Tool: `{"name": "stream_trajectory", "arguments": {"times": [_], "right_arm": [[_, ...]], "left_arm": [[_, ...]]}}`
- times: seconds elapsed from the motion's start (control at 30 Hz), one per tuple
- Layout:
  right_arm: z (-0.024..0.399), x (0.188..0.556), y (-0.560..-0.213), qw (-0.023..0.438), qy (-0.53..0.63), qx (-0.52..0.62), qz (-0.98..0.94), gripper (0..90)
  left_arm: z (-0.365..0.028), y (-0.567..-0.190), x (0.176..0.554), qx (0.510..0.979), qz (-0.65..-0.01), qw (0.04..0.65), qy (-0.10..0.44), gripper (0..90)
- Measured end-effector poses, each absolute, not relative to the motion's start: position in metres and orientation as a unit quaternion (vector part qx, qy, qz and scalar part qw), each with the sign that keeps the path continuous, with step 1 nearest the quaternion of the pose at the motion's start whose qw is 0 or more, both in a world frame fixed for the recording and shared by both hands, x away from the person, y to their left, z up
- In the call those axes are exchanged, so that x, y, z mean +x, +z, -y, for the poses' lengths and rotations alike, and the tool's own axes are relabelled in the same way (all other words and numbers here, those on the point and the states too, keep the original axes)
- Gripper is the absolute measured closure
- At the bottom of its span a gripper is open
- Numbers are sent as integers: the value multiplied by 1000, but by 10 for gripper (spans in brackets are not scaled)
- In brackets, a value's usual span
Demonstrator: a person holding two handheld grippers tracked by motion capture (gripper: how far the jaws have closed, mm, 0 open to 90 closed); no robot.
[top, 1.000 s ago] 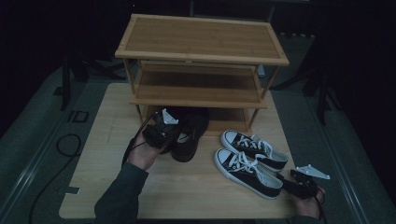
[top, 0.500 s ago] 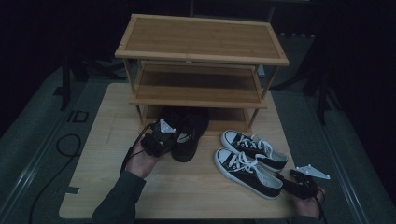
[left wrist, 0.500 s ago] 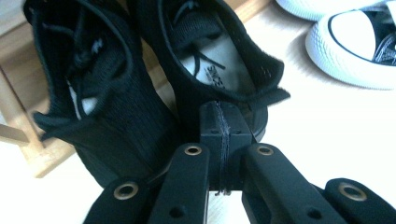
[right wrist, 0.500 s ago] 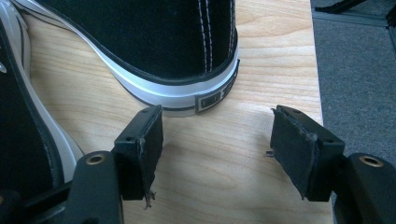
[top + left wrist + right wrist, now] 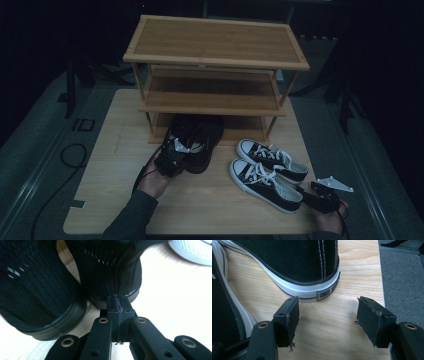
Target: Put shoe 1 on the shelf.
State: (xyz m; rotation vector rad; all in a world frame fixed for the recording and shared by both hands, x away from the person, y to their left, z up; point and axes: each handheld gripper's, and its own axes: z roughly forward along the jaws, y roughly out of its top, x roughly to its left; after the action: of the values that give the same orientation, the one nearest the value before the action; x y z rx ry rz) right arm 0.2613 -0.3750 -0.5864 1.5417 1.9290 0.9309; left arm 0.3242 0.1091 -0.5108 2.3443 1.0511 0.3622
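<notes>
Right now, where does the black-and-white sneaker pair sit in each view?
High view: sneaker pair right of centre.
Left gripper view: white toe, top right corner.
Right gripper view: a heel top centre, a side at the left edge.
Shared landmark: the light wooden tabletop.

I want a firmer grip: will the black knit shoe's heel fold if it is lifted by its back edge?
Probably. The black knit shoe looks like soft ribbed fabric, likely floppy and light. Its rubber sole seems stiffer, so it may hang toe-down.
</notes>
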Motion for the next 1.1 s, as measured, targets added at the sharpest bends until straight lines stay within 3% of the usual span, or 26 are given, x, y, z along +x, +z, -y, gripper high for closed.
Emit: {"name": "stream_trajectory", "arguments": {"times": [0.57,1.1], "right_arm": [[375,261,-586,249,342,566,-708,342],[375,261,-586,249,342,566,-708,341]], "left_arm": [[-101,-539,327,883,-383,241,123,899],[-77,-525,333,874,-375,264,160,899]]}}
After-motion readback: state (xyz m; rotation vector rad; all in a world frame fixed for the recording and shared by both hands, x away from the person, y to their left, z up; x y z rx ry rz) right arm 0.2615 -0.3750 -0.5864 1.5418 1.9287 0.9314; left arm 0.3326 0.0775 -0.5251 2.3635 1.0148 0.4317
